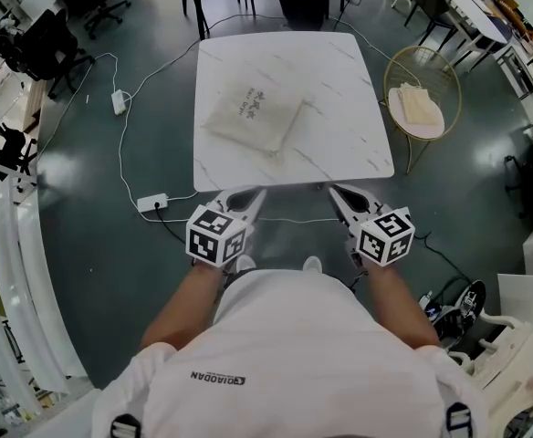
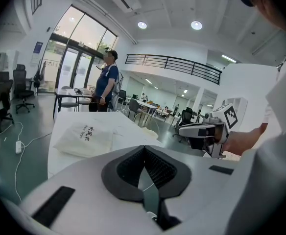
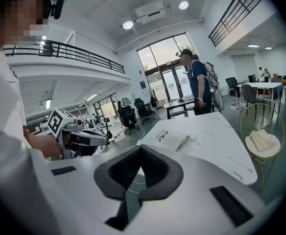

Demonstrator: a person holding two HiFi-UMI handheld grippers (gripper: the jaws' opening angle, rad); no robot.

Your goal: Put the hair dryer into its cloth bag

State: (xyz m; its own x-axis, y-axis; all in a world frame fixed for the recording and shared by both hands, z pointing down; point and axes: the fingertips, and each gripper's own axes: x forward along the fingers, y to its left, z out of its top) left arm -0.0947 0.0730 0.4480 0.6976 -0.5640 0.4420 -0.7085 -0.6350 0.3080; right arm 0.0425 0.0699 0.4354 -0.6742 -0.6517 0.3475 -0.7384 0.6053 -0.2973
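From where I stand, the left gripper [image 2: 144, 148] has its jaws pressed fully together with nothing between the ribbed pads. The right gripper [image 3: 141, 147] is the same, jaws together and empty. The person holds both side by side just off the near edge of the marble-topped table [image 1: 339, 80], pointing towards it and a little downward. Neither touches the top.

Further in, the cloth bag [image 1: 253, 117] lies flat on the table, left of centre and well apart from both grippers. It is cream, has dark print on its upper face, and sits skewed to the edges. It looks plump, like a small pillow. A thin cord [image 3: 187, 142], perhaps its drawstring, trails from its right side. I see no hair dryer on the table or in either gripper.

I judge that the scene fits two stages. The dryer may already be inside that full-looking bag, with the hands at rest. Or the bag's bulk may be something else and the dryer is out of sight. The cloth hides which. Any further handling of the bag would need the jaws parted and a reach across the near edge.

Right of the table stands a gold wire chair [image 1: 449, 85] bearing a folded cloth [image 1: 415, 106].
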